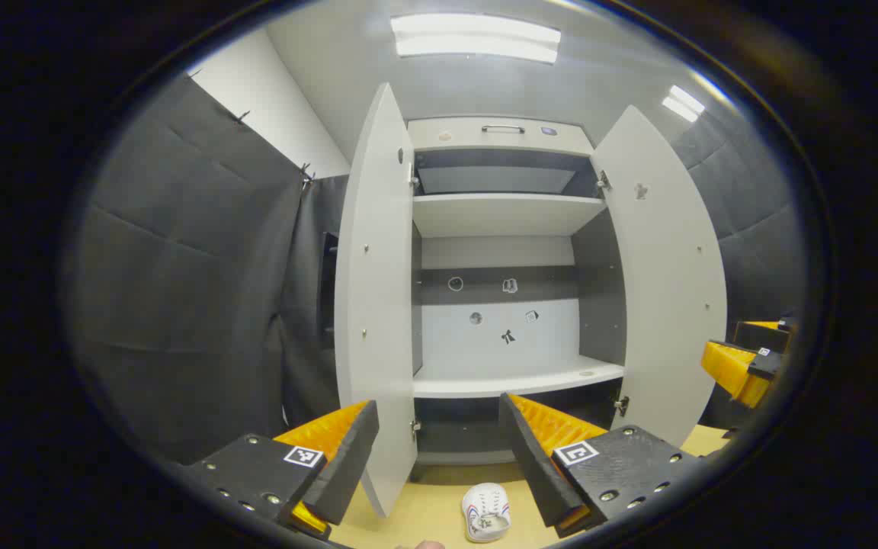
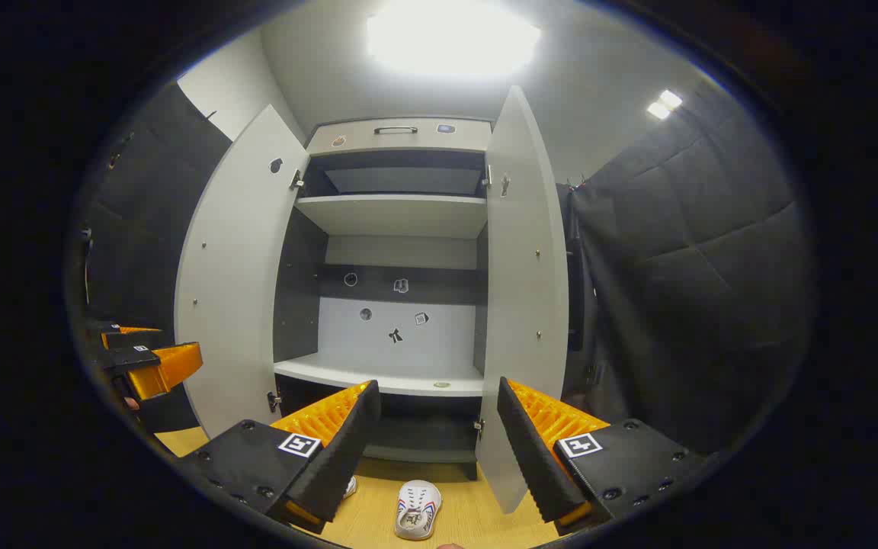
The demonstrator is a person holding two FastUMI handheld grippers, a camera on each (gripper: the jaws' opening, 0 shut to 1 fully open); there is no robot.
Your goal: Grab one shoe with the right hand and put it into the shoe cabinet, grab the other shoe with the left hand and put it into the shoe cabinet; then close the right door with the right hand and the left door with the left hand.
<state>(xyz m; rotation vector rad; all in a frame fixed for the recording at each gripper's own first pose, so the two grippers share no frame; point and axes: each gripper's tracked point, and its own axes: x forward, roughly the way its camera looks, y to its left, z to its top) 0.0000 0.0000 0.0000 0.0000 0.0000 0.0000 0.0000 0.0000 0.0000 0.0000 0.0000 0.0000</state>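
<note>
Left gripper view: wooden floor [image 1: 439,507] (dark padded walls [image 1: 180,267]), perhaps laminate.

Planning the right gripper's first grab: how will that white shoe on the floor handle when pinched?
The white shoe looks like a small low sneaker, so probably light. Its open collar likely squashes under pinching. Lying flat on its sole on the wooden floor, it should slide rather than roll or tip.

I see both cabinet doors [image 1: 374,305] [image 1: 664,290] swung wide; the middle shelf [image 1: 515,377] lies bare between them.
</note>
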